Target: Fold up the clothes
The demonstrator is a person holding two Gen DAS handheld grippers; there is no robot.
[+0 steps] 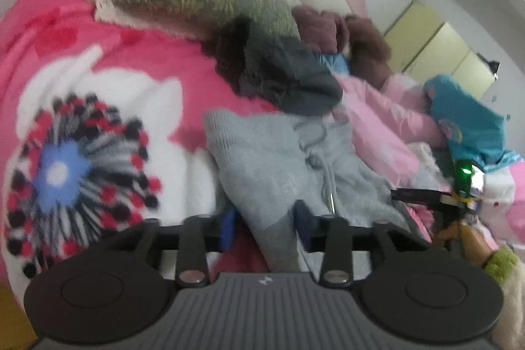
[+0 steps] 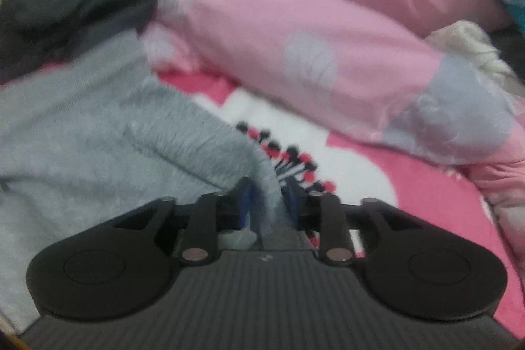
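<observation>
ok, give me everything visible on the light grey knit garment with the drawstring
The light grey knit garment looks like soft fleecy cotton, with a ribbed band at its far-left corner and a grey drawstring ending in a metal tip. It lies crumpled, not yet folded, on the pink flowered blanket, its far edge against a dark grey garment and a pink quilted piece. The left gripper and the right gripper each pinch an edge of it.

The left gripper (image 1: 265,227) points forward and slightly downward; its jaws stand partly apart, with grey fabric between the blue pads (image 1: 229,227). The right gripper (image 2: 267,202) is level with the bed surface, jaws drawn close together and pinching a fabric edge. In the left wrist view, the right gripper appears at far right, with a hand (image 1: 459,235) beneath it.
</observation>
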